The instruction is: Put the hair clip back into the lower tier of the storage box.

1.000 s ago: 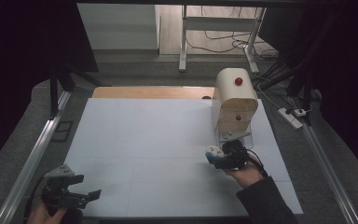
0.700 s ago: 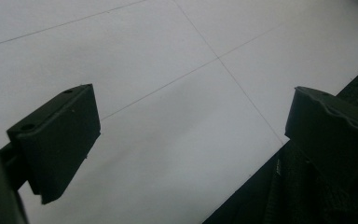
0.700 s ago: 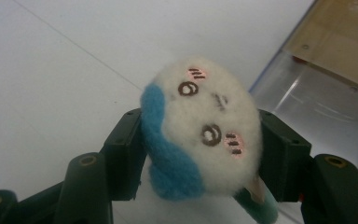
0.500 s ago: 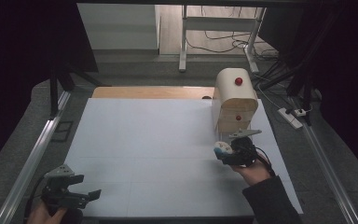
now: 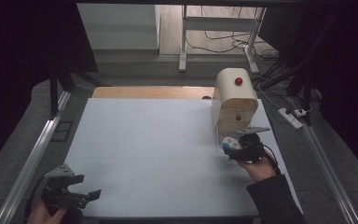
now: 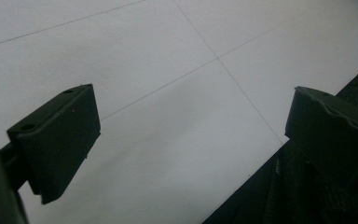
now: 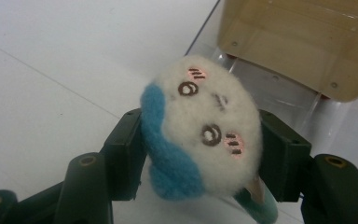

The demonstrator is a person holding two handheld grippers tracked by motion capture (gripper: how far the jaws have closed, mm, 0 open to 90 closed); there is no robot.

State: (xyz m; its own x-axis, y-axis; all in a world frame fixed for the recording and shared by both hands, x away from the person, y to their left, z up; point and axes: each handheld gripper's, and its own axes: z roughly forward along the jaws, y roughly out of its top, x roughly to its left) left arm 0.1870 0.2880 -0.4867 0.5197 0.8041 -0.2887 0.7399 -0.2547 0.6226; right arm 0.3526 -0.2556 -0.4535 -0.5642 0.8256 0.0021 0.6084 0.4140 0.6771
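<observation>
Your right tongs (image 5: 230,145) are clamped on the plush (image 7: 200,128), a round white face with a blue patch, and in the right gripper view both pads press its sides squarely, with something pale green poking out beneath it. The box (image 5: 235,100) is what matters here: in the high view it stands just beyond the tongs, very near, the plush almost at its foot, so any carry goes straight ahead, away from you. That wooden box has a domed top with 1 red knob (image 5: 238,81) up high and a 2nd lower on the front face. In the right gripper view the box (image 7: 303,42) fills the upper right, and a clear plate (image 7: 279,88) lies under it, sticking out toward the plush. I'd judge that plate's edge and the box front to be the 2 things you could catch on. Your right hand (image 5: 256,168) is far the nearer; your left tongs (image 5: 86,196) hang released at the near left corner of the table (image 5: 144,140), well apart from everything, jaws wide over bare white surface. Nothing else lies between the plush and the box.
</observation>
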